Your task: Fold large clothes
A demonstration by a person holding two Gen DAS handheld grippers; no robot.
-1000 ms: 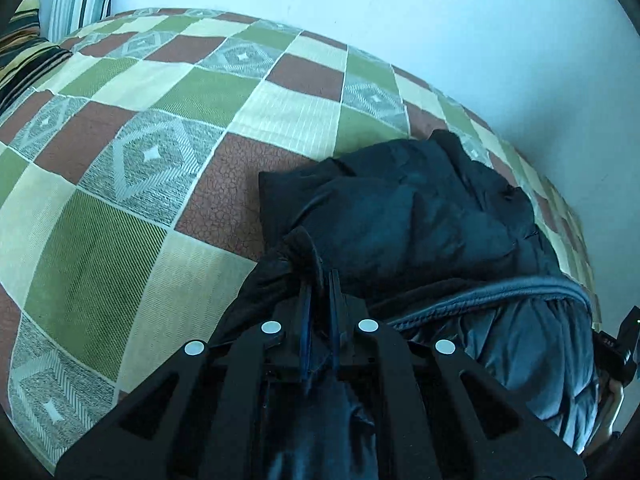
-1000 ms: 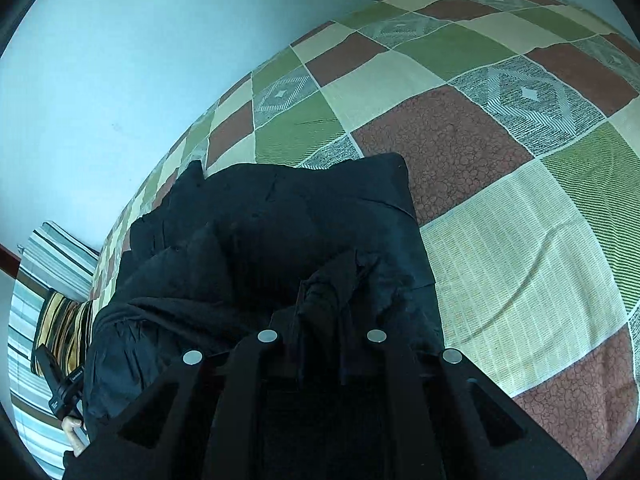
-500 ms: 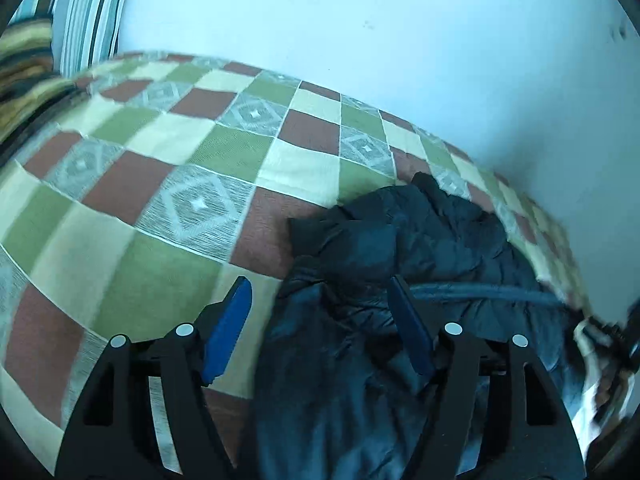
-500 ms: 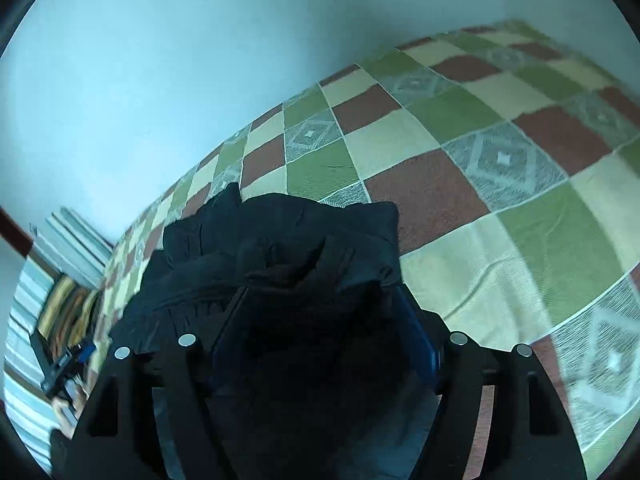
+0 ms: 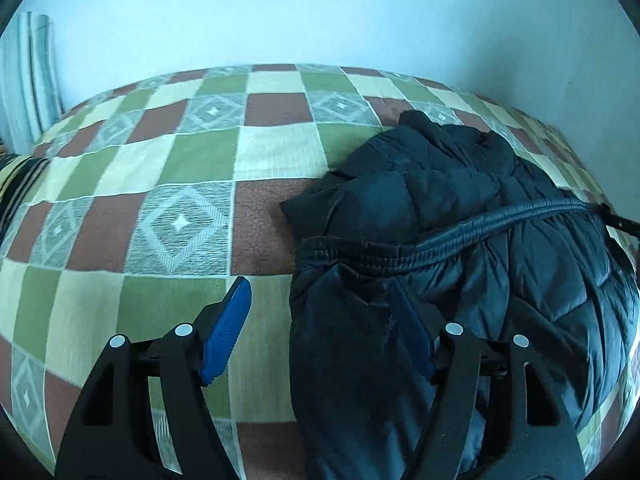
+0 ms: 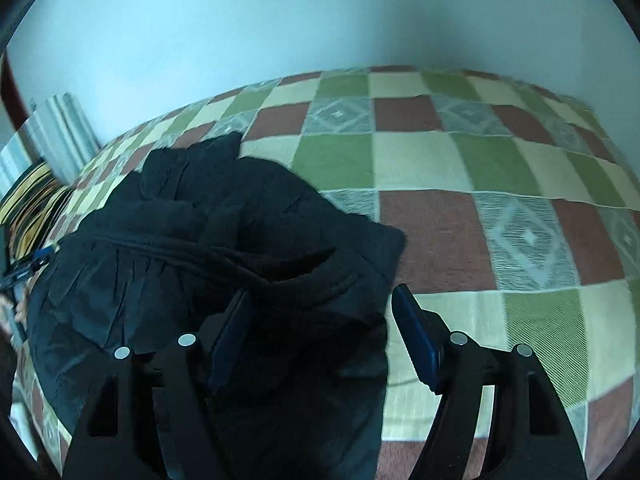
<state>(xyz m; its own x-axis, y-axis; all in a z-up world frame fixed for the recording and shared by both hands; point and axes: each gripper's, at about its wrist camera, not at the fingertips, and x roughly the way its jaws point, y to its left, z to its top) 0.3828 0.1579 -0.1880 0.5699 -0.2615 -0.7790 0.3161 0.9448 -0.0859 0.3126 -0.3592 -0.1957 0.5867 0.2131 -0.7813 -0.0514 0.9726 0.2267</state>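
The jacket (image 5: 460, 248) lies bunched on the bed (image 5: 180, 224), a dark puffy heap near the wall (image 5: 320, 12), with its ribbed hem band running across the top of the pile. The striped pillows (image 6: 52, 148) sit beyond the jacket, at the head of the bed.

What worries me is that the fold I judge I have just laid will not stay. Puffy padded cloth springs back, and the flap nearest me sits loose on top of the jacket, so it could slide off or open up once nothing holds it down. The pile is also lumpy rather than flat, so any further fold on top of it may come out crooked. A pad could also snag the cloth, since jacket fabric lies right between my fingers on both sides.

My left gripper (image 5: 320, 328) has just opened and stands wide: one blue pad is over bare bed beside the jacket, the other over the jacket's near flap, and neither presses the cloth. My right gripper (image 6: 320, 332) has just opened too and is wide, with one pad over the jacket and the other just past its edge; dark cloth fills the gap, but it holds nothing.
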